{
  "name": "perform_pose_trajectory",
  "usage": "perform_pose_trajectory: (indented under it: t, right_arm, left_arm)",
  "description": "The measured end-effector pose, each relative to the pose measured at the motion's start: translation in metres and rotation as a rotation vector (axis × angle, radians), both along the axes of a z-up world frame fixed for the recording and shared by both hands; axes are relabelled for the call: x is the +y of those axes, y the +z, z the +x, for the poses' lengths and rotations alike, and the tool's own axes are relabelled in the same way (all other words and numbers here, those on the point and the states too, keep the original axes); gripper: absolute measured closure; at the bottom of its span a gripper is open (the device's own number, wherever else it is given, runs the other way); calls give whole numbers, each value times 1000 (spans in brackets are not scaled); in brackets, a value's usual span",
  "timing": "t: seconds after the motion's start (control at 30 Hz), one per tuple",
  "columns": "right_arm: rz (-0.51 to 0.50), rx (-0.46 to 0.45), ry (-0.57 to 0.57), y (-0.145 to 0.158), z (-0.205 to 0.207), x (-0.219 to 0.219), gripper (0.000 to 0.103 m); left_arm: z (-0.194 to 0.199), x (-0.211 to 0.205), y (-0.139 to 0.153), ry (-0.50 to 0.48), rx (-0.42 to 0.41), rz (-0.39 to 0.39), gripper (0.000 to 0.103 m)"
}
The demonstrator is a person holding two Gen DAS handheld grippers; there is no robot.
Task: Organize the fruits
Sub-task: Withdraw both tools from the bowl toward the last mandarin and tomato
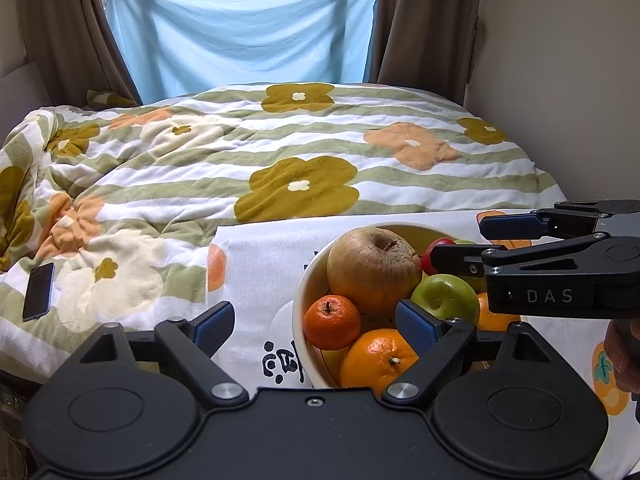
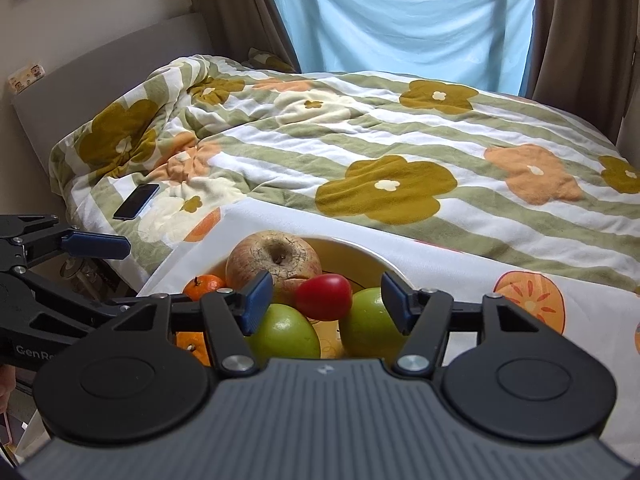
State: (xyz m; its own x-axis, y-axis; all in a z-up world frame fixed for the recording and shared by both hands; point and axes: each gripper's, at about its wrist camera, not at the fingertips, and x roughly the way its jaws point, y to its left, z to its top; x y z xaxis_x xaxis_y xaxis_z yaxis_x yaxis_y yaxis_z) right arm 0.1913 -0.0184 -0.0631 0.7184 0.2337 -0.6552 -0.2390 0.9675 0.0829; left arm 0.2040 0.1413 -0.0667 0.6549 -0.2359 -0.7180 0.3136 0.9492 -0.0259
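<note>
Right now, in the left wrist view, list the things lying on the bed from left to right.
phone → tangerine → brown apple → green apple → right gripper

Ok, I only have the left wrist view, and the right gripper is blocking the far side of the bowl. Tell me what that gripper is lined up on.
Observer: The right gripper is open and empty. From its own camera, the red fruit shows right between its two fingers.
Operator: Say what that red fruit is resting on.
Observer: It sits on top of two green fruits, one green apple to its left and a second green apple to its right. Your view mostly hides the second one.
</note>
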Motion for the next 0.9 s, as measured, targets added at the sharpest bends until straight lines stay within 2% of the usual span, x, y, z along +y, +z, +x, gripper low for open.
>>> perform_pose_trajectory:
  t: [0.33, 0.4, 0.47, 0.7, 0.8, 0.9]
  right_arm:
    - [35, -21, 4, 27, -30, -21, 28]
    - [45, -23, 7, 32, -38, -28, 24]
    - [41, -39, 1, 39, -49, -36, 16]
    - [64, -92, -10, 59, -91, -74, 9]
    - [61, -102, -42, 63, -108, -95, 1]
    - [55, -96, -91, 63, -127, -117, 0]
  left_arm:
    - [-29, -11, 27, 74, -58, 7, 12]
    - [-39, -15, 32, 96, -64, 1, 12]
    - [-50, -20, 38, 113, -71, -9, 12]
    - [-87, -52, 55, 140, -111, -7, 12]
    - [-105, -69, 59, 142, -134, -11, 11]
    - [-121, -88, 58, 139, -137, -24, 7]
